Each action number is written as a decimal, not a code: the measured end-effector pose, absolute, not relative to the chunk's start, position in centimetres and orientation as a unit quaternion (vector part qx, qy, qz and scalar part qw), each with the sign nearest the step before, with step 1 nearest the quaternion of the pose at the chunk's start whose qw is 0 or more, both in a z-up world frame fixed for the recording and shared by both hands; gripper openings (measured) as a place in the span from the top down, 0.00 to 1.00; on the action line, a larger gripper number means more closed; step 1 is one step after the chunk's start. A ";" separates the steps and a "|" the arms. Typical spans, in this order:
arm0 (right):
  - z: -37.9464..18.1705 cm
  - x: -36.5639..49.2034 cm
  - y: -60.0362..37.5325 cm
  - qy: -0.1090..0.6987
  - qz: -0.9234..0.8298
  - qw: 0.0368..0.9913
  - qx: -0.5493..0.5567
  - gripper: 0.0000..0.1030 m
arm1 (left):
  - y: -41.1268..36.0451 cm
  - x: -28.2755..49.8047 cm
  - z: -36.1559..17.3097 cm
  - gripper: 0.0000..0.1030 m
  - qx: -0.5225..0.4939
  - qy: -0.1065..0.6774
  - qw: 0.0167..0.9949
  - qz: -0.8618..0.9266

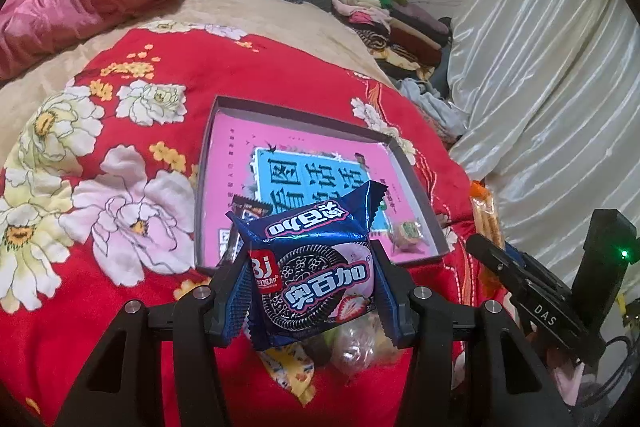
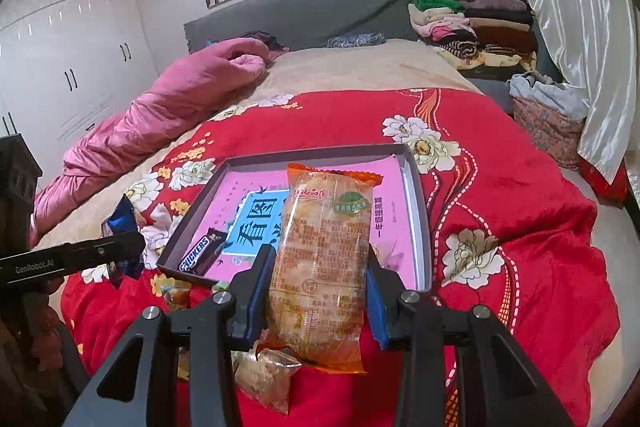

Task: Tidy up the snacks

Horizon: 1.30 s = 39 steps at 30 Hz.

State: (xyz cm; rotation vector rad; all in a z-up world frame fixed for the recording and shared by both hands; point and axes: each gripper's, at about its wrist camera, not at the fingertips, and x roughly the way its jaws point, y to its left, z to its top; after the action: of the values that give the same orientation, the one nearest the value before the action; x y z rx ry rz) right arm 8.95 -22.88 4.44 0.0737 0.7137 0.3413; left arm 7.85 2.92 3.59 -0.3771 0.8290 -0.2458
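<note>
The left gripper (image 1: 312,291) is clamped on a blue cookie packet (image 1: 316,279), held above the red floral blanket (image 1: 120,187) just before the shallow box (image 1: 416,183). The right gripper (image 2: 318,291) is clamped on an orange pastry packet (image 2: 324,259) (its far end over the box, where a Snickers bar (image 2: 200,253) lies).

the left hand-held gripper (image 1: 314,291) clamps a blue foil cookie packet (image 1: 316,267) between its pads, above a red floral bedspread (image 1: 120,187). just beyond lies a shallow grey cardboard tray (image 1: 208,155) with pink lining, holding a small wrapped sweet (image 1: 408,233) in its right near corner.
</note>
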 end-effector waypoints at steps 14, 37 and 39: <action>5.5 10.4 -22.5 0.334 0.163 0.928 0.031 0.59 | 2.3 10.1 4.6 0.47 -0.176 0.388 0.898 -0.114; 5.2 12.1 -21.6 0.337 0.154 0.929 0.025 0.59 | 2.1 13.2 3.3 0.47 -0.164 0.396 0.895 -0.122; 5.1 12.4 -21.3 0.338 0.155 0.928 0.025 0.59 | 2.0 13.4 3.1 0.47 -0.162 0.398 0.895 -0.123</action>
State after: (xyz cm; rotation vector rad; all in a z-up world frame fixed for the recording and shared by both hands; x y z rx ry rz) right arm 12.35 -21.34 5.13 0.0512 0.6934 0.3175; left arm 13.38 2.03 3.07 -0.3363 0.8249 -0.2548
